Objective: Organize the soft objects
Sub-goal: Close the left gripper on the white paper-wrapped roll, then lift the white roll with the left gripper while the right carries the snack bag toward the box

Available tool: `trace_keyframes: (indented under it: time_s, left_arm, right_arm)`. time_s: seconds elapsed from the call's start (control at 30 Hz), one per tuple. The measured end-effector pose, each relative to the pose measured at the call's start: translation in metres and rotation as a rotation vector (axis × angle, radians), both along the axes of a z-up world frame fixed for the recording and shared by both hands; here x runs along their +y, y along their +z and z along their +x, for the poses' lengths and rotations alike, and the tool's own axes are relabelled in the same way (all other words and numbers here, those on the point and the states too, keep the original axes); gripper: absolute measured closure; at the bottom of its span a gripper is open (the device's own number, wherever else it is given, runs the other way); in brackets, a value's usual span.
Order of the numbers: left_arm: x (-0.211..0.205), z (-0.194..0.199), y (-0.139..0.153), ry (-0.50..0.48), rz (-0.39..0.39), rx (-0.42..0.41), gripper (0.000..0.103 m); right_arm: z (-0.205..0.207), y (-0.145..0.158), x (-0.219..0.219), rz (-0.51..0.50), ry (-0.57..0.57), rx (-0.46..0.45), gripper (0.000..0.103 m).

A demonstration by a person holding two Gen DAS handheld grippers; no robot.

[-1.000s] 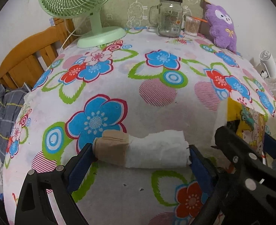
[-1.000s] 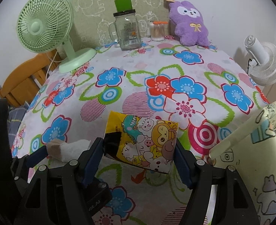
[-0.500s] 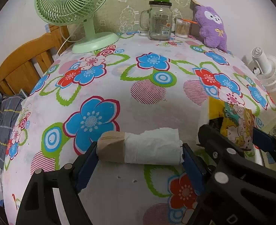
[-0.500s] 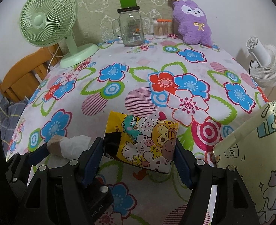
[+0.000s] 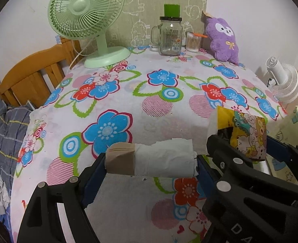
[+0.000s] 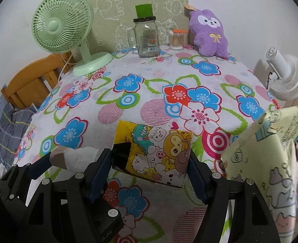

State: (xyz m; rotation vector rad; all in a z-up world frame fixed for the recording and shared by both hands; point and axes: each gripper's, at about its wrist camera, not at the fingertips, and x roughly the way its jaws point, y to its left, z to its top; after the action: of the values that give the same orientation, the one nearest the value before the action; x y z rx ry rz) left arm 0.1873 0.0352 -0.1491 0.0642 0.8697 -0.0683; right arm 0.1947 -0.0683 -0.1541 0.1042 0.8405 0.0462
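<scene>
My left gripper (image 5: pixel 150 162) is shut on a toilet paper roll (image 5: pixel 163 160), its blue pads pressing on both ends. The roll is white with a brown cardboard core showing at the left, and it hangs just above the flowered tablecloth (image 5: pixel 128 93). My right gripper (image 6: pixel 150 158) is shut on a yellow tissue pack (image 6: pixel 157 151) printed with cartoon animals, also held a little off the cloth. The pack (image 5: pixel 248 133) shows at the right of the left wrist view. The roll (image 6: pixel 76 156) shows at the lower left of the right wrist view.
At the table's back stand a green fan (image 6: pixel 62 32), a glass jar mug (image 6: pixel 145 38), a cotton swab pot (image 6: pixel 176 39) and a purple plush (image 6: pixel 209 34). A pale printed fabric box (image 6: pixel 266 162) stands at the right, a white fan (image 6: pixel 286 79) beyond it, and a wooden frame (image 5: pixel 31 77) at the left.
The left jaws closed in onto the ends of the roll, which lay on the cloth before. Both grippers then rose a little and drew back with their loads.
</scene>
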Motion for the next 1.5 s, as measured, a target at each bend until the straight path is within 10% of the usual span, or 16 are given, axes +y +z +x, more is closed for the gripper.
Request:
trace_keyframes:
  time_s: [1.5]
  left_arm:
    - [-0.027, -0.114, 0.107, 0.041, -0.016, -0.241, 0.017]
  right_arm:
    - [-0.116, 0.113, -0.024, -0.014, 0.083, -0.235, 0.029]
